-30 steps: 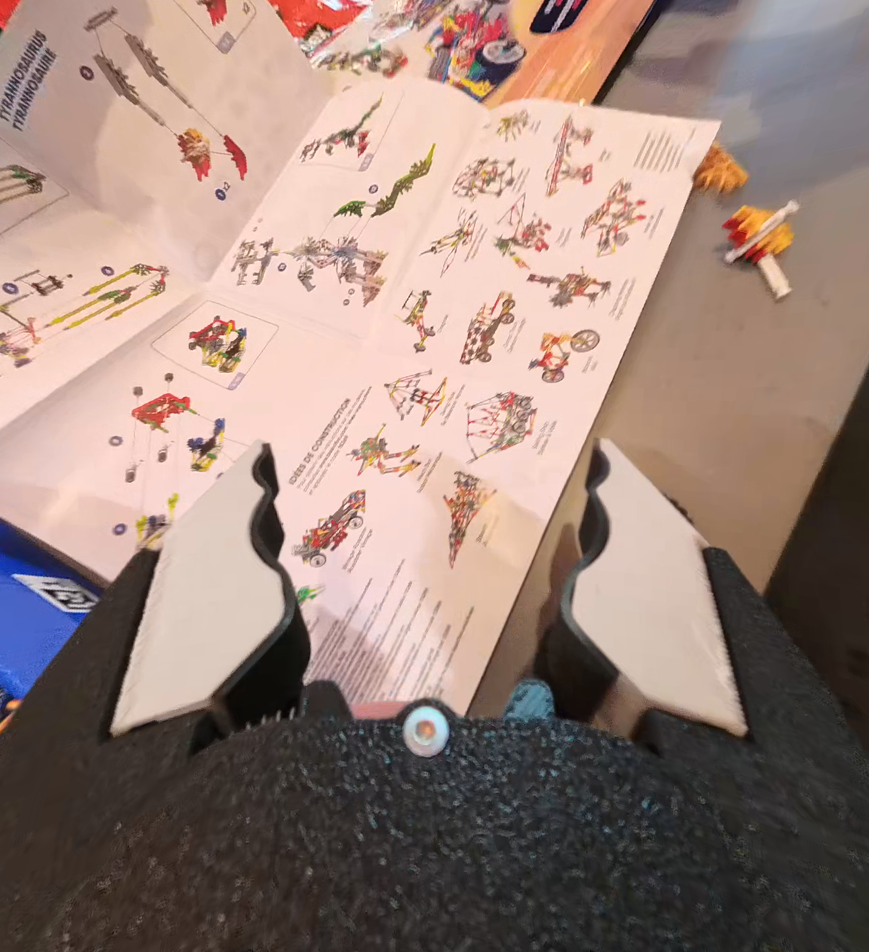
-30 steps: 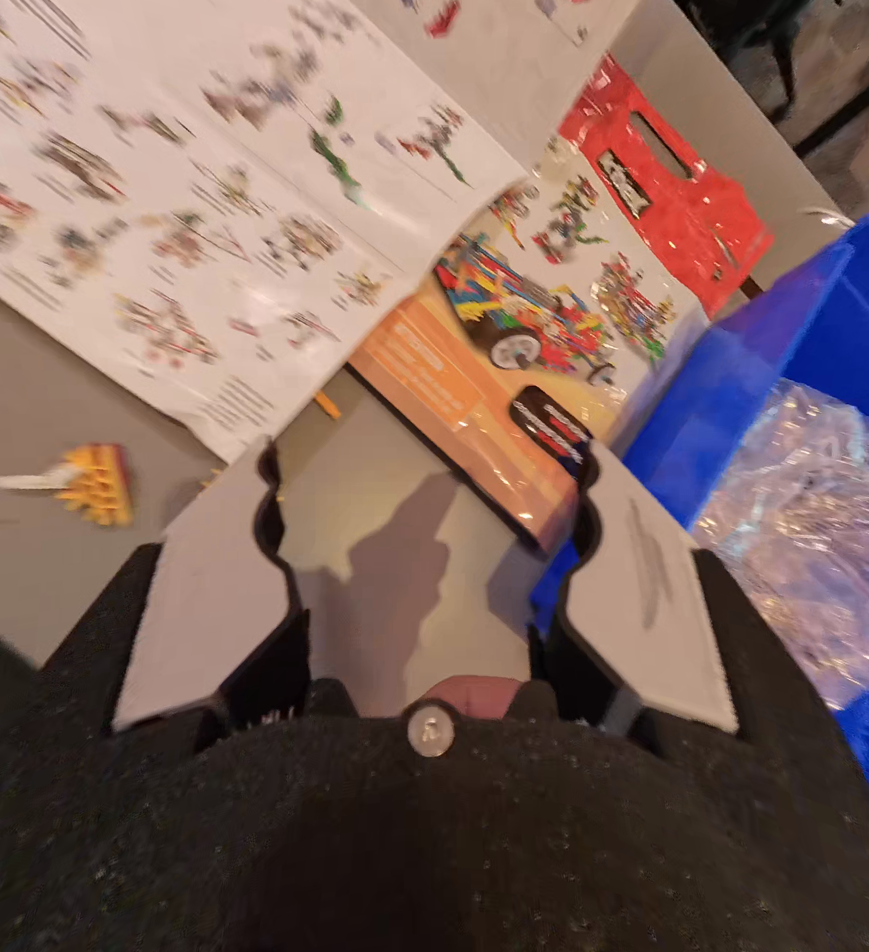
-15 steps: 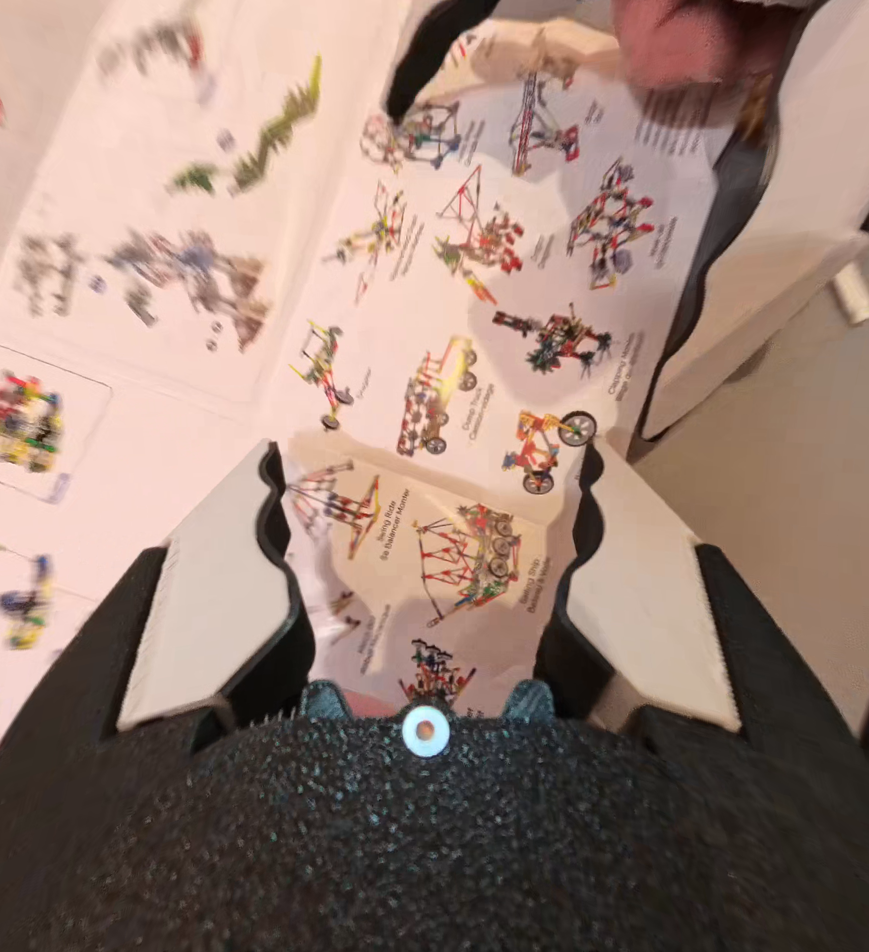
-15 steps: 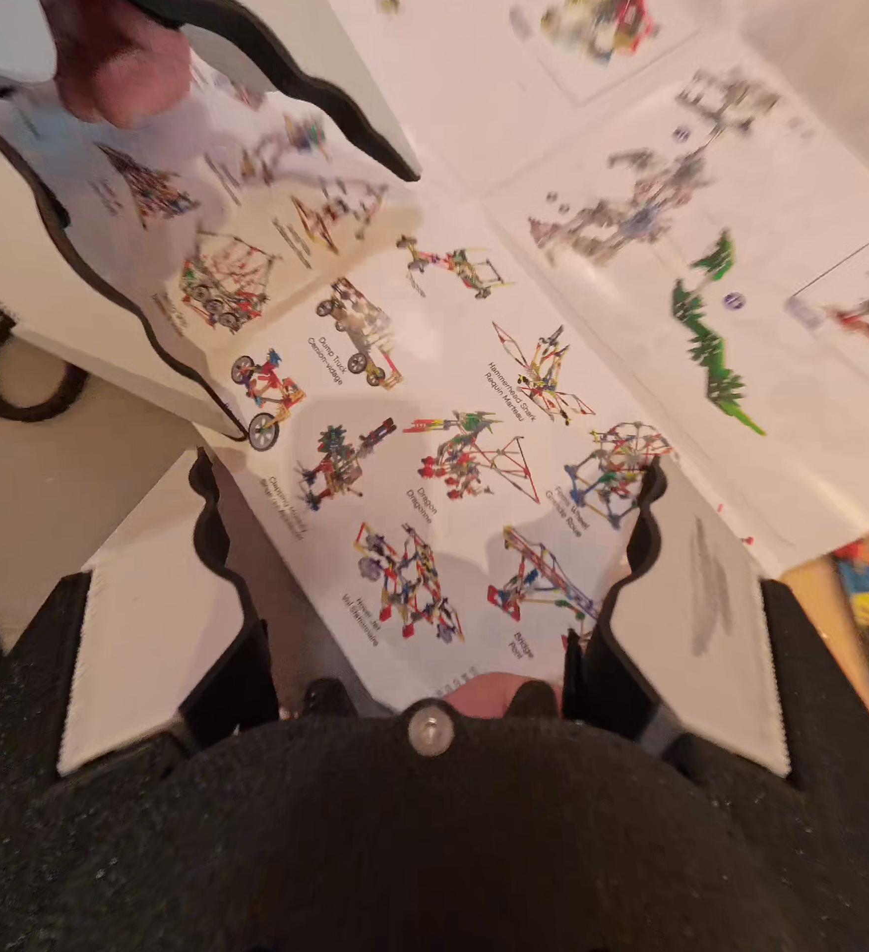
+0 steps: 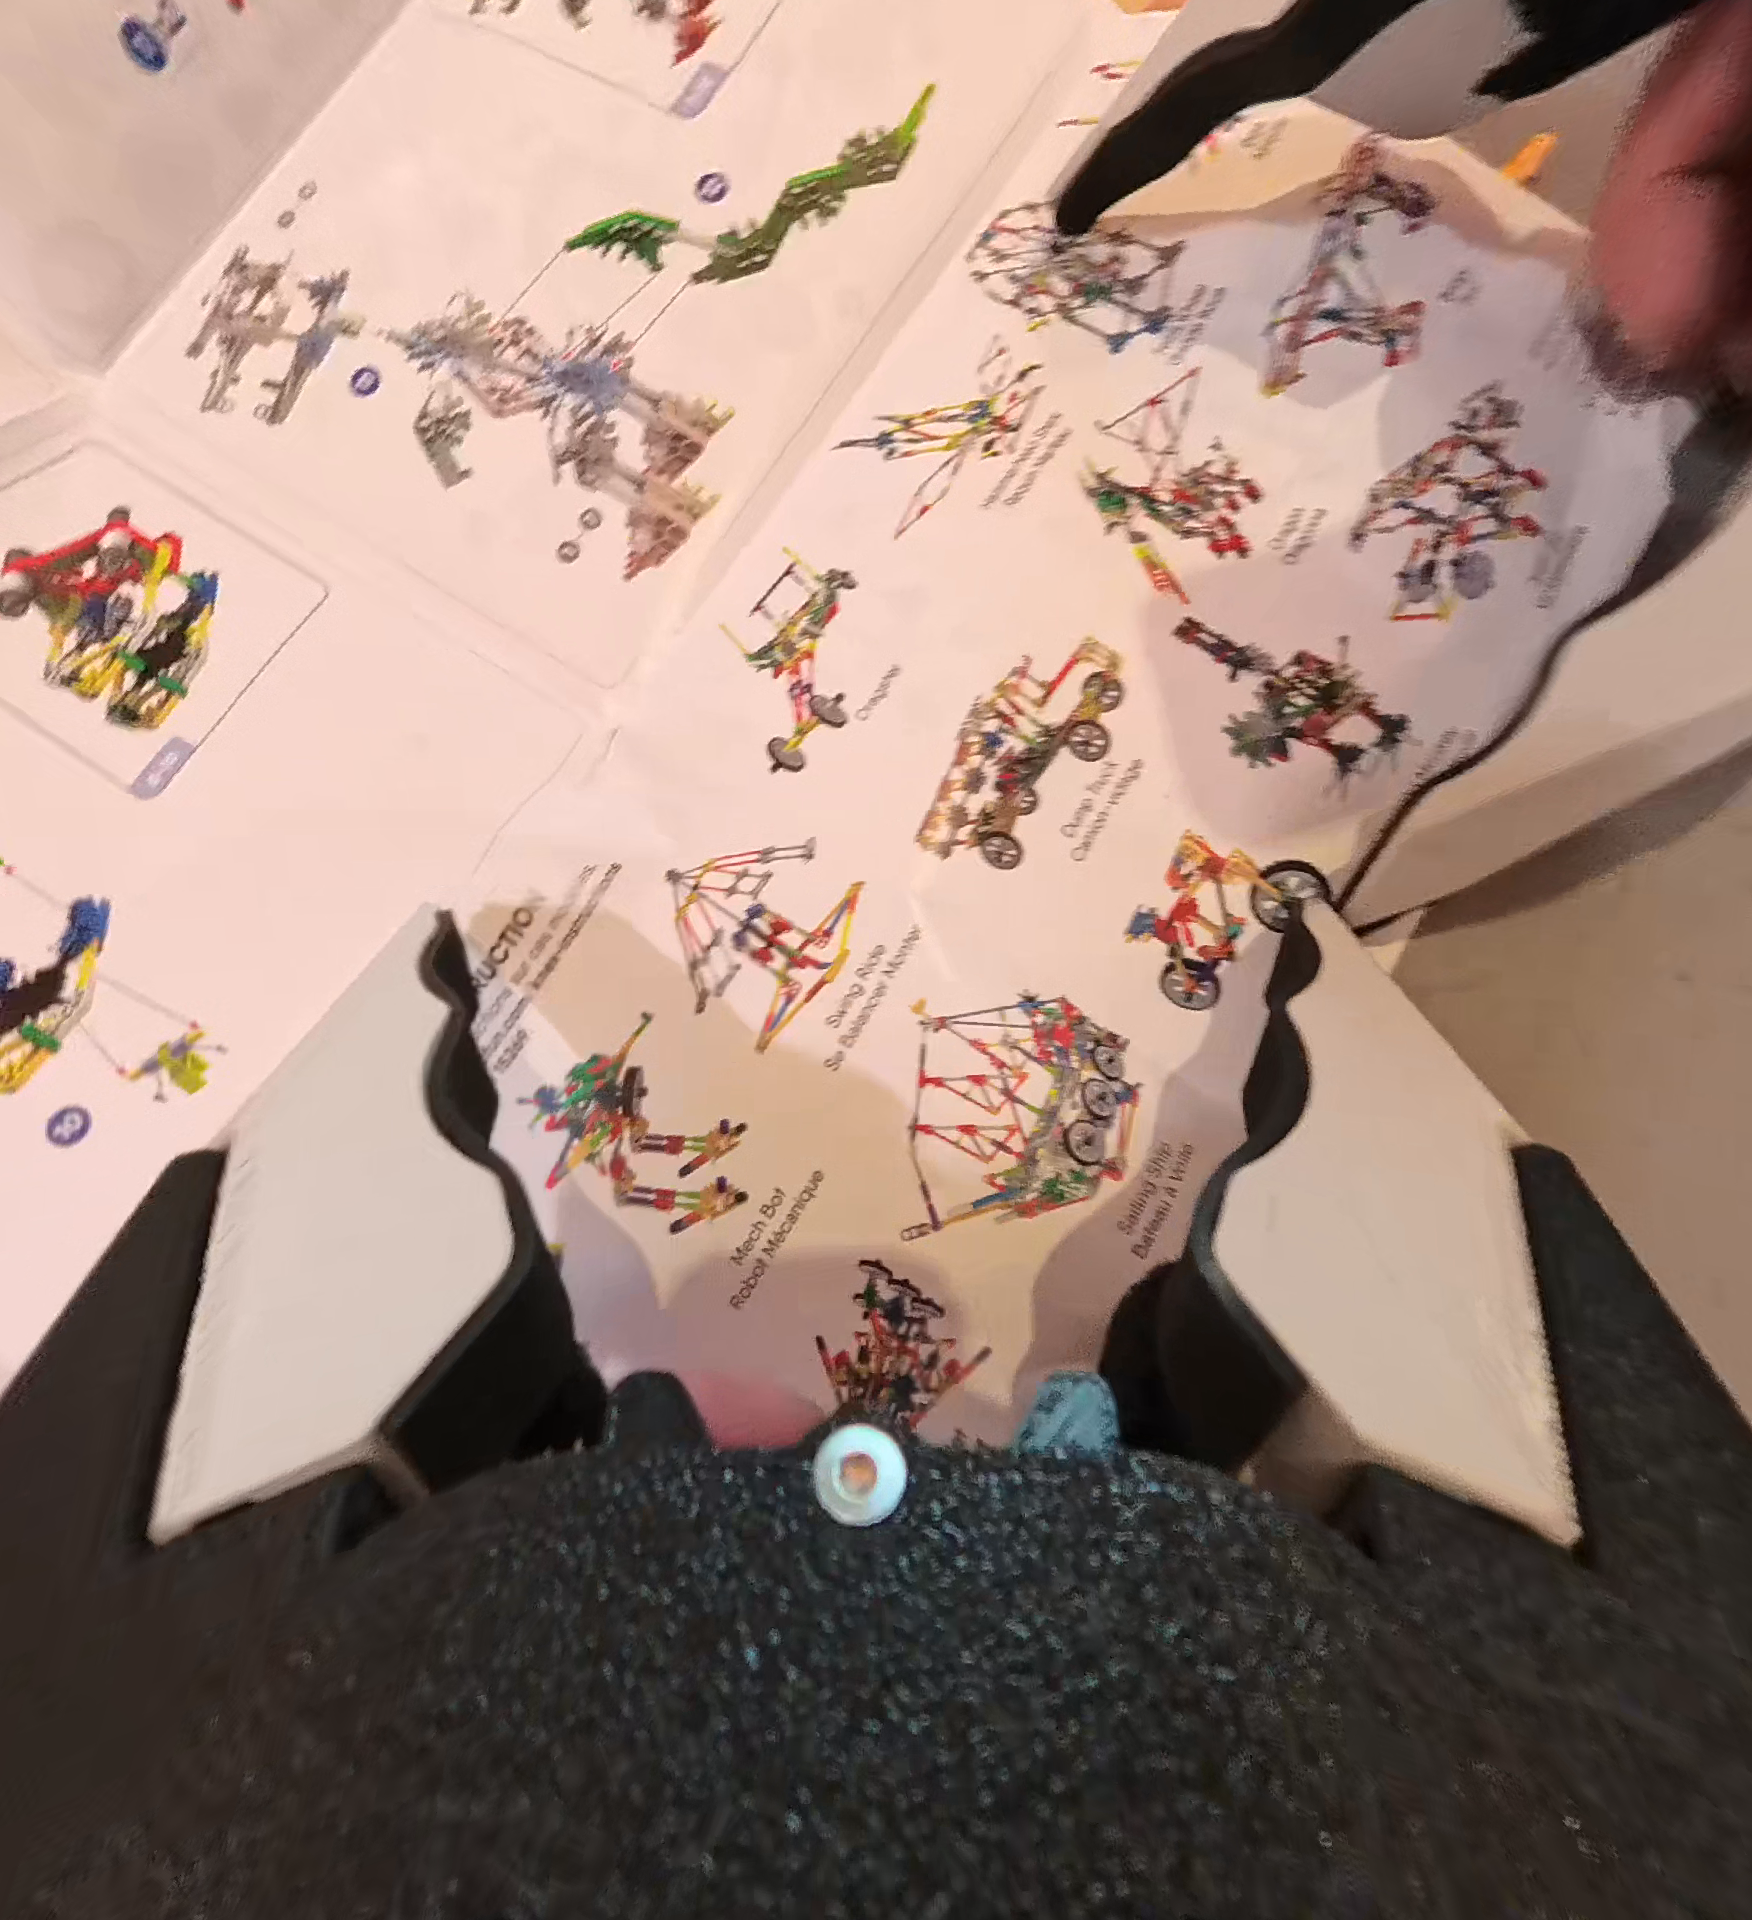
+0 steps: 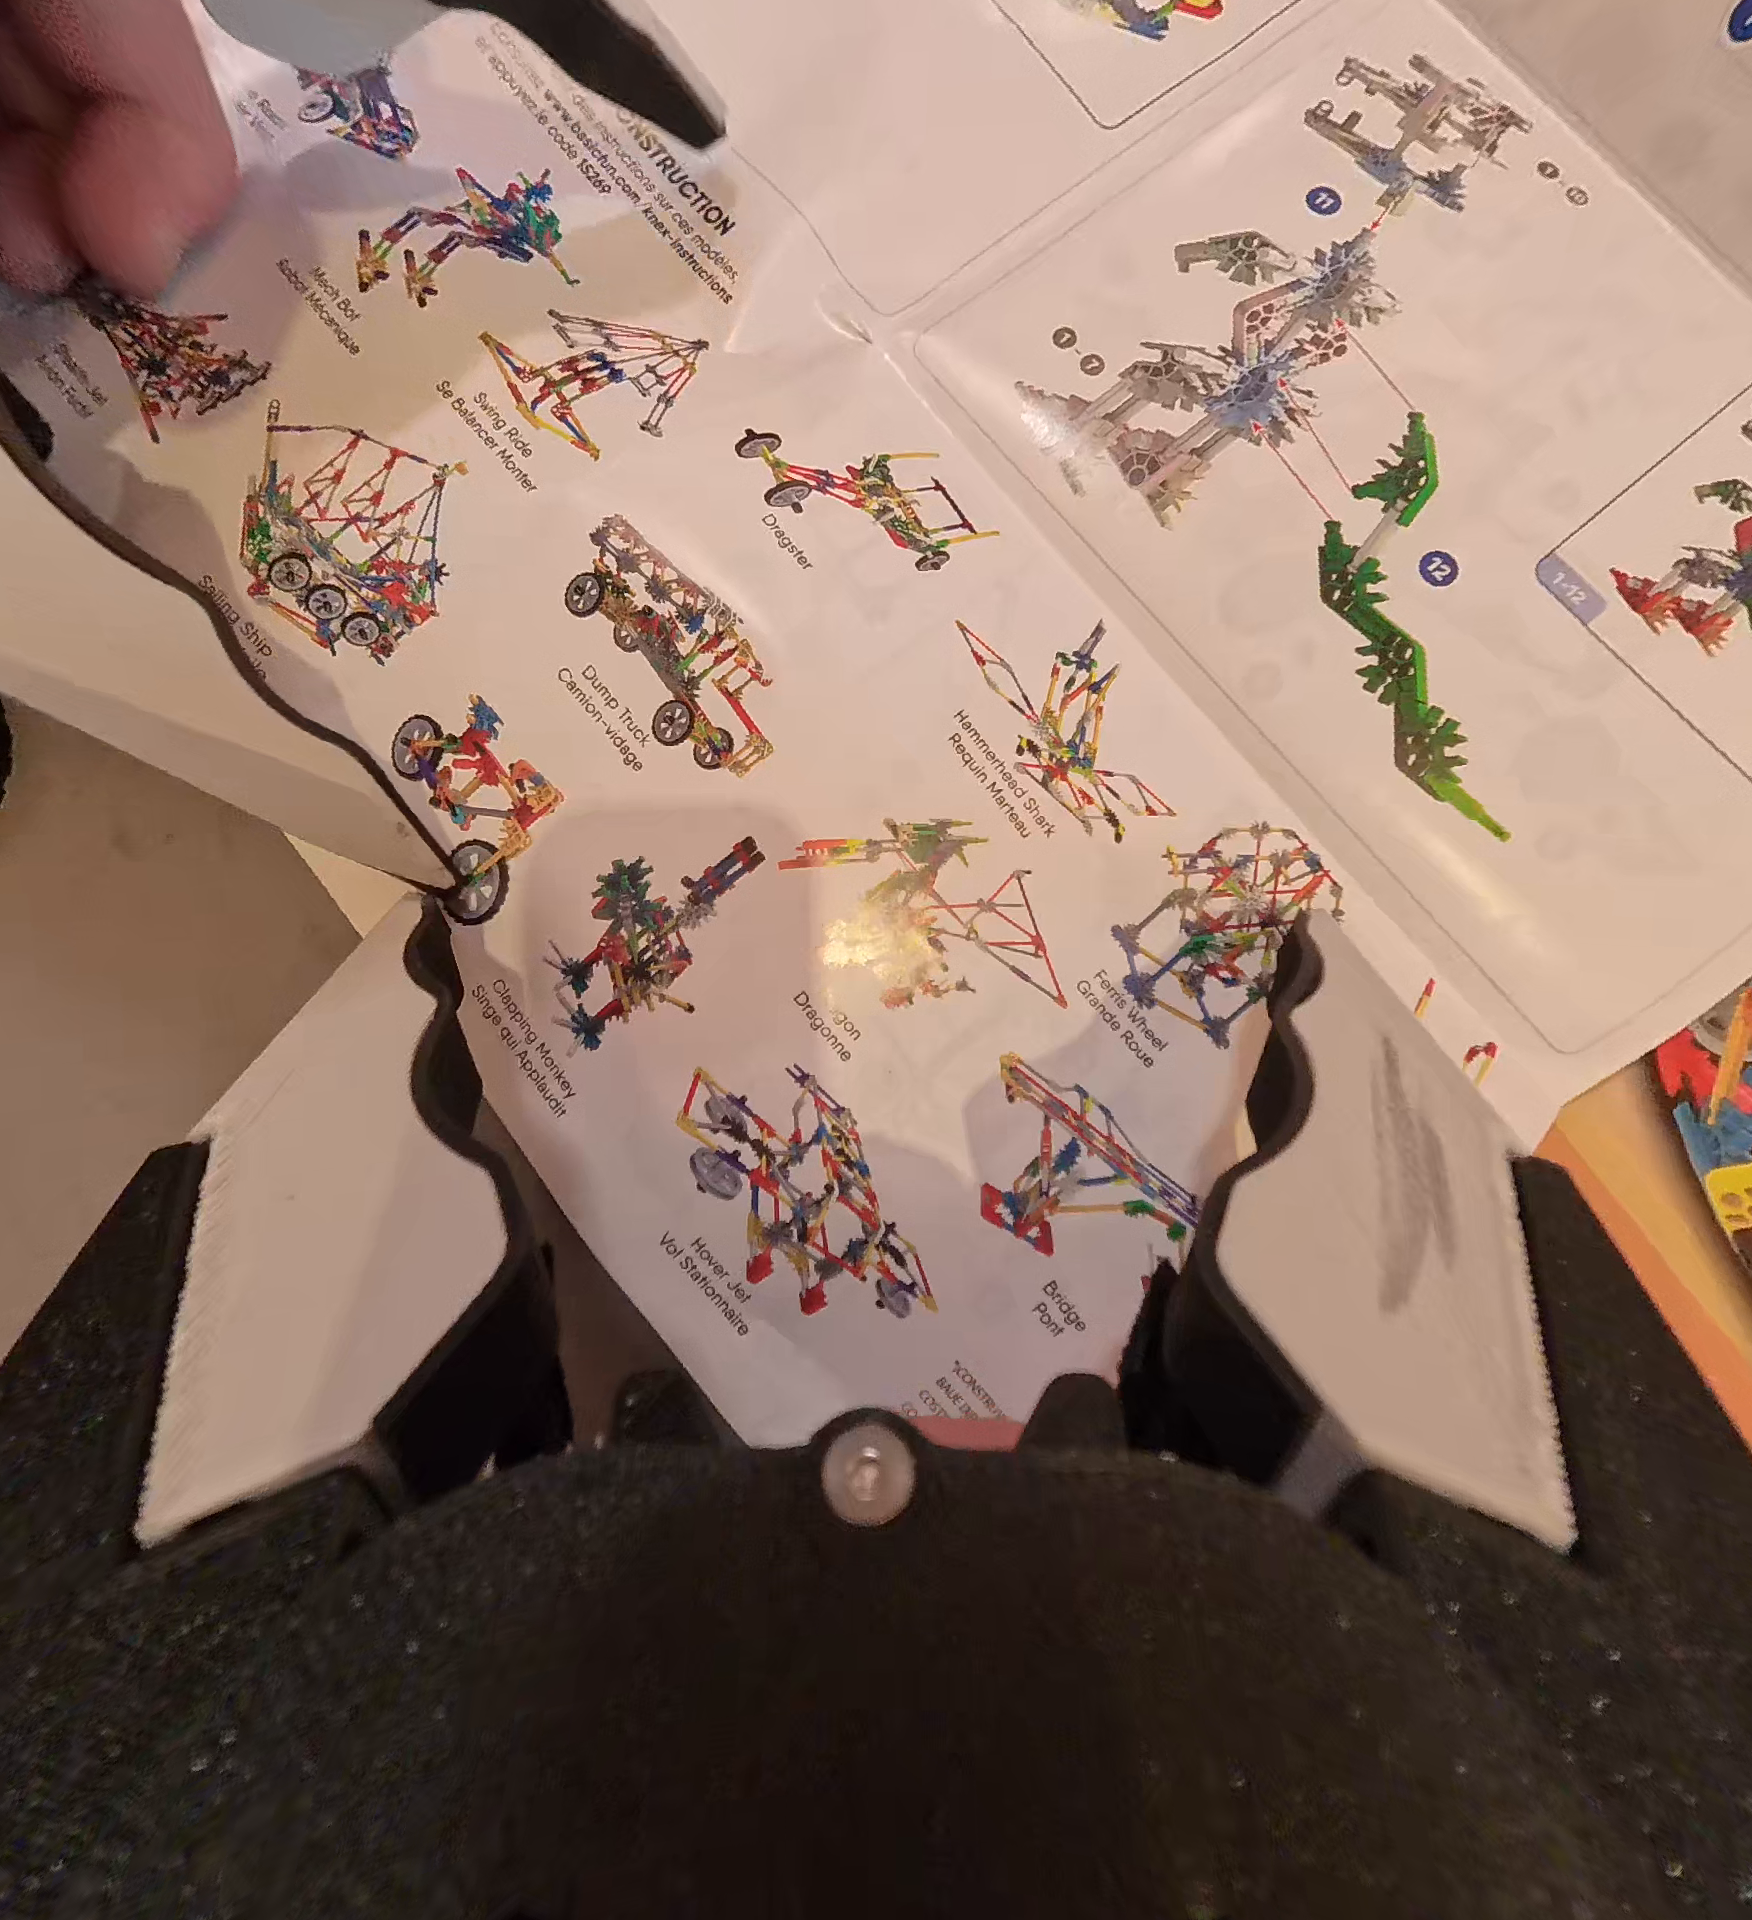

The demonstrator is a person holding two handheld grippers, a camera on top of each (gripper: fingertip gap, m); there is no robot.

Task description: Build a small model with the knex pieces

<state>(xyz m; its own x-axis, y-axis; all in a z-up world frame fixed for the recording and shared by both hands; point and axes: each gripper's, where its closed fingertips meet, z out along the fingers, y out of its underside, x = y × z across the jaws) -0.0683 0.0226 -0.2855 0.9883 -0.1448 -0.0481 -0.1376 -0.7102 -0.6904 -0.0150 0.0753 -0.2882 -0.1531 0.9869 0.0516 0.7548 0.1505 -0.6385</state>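
Left wrist view first: the left gripper [image 5: 867,925] hangs spread wide over the near edge of a big unfolded instruction sheet [image 5: 560,727] covered in little toy-model pictures, gripping nothing. Farther along the same edge, the right gripper [image 6: 867,920] faces it, also spread wide with nothing between its fingers, their tips almost meeting. The sheet lies flat on a grey tabletop [image 6: 124,987]. Past the sheet's far corner in the right wrist view sits an orange toy box [image 6: 1703,1226].
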